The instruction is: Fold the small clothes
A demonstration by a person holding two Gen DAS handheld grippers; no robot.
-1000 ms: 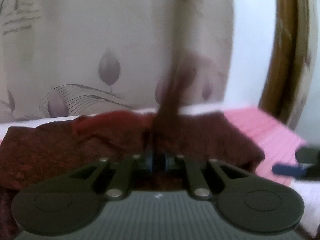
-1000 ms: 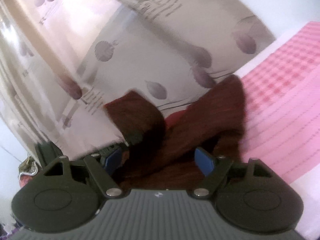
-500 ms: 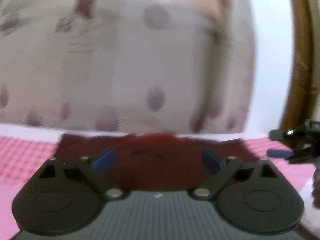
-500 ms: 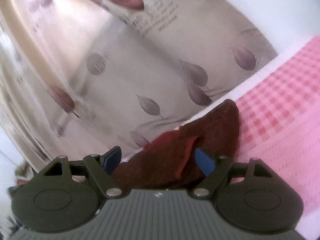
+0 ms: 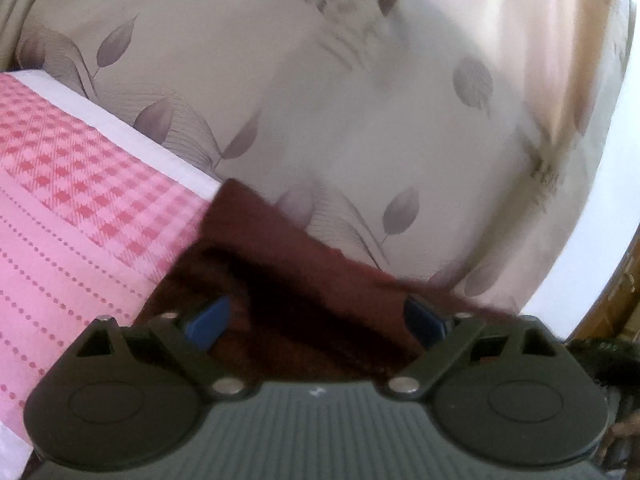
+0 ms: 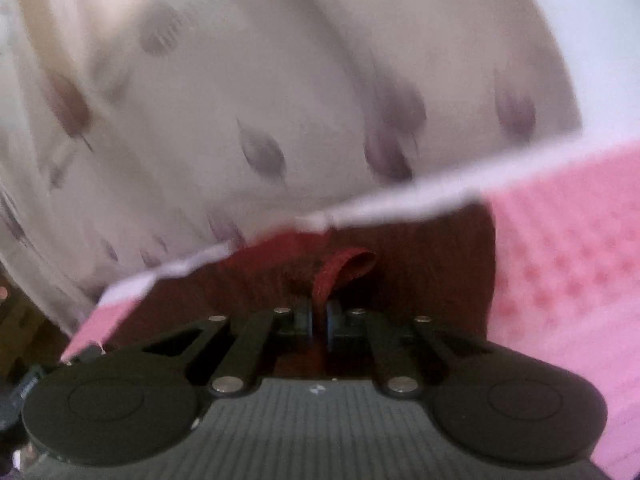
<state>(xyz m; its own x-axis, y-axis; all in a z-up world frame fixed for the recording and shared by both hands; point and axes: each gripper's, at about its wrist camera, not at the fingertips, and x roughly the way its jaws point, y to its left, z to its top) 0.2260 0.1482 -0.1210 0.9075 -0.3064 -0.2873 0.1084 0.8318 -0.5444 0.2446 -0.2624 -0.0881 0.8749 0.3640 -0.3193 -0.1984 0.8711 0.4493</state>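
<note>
A small dark maroon garment (image 5: 296, 280) lies on a pink checked cloth (image 5: 80, 208) at its far edge. In the left wrist view my left gripper (image 5: 316, 320) is open, its blue pads spread to either side just above the garment, holding nothing. In the right wrist view my right gripper (image 6: 319, 320) is shut on a red folded edge of the garment (image 6: 340, 272); the rest of the maroon fabric (image 6: 440, 280) spreads around the closed fingers. The right view is blurred.
A beige curtain with leaf prints (image 5: 360, 120) hangs right behind the far edge of the surface. The pink cloth (image 6: 580, 260) extends to the right in the right wrist view. A wooden frame (image 5: 616, 296) shows at far right.
My left gripper was shut on the garment one second ago, then opened and let go. My right gripper was open and has now closed on the garment's red edge.
</note>
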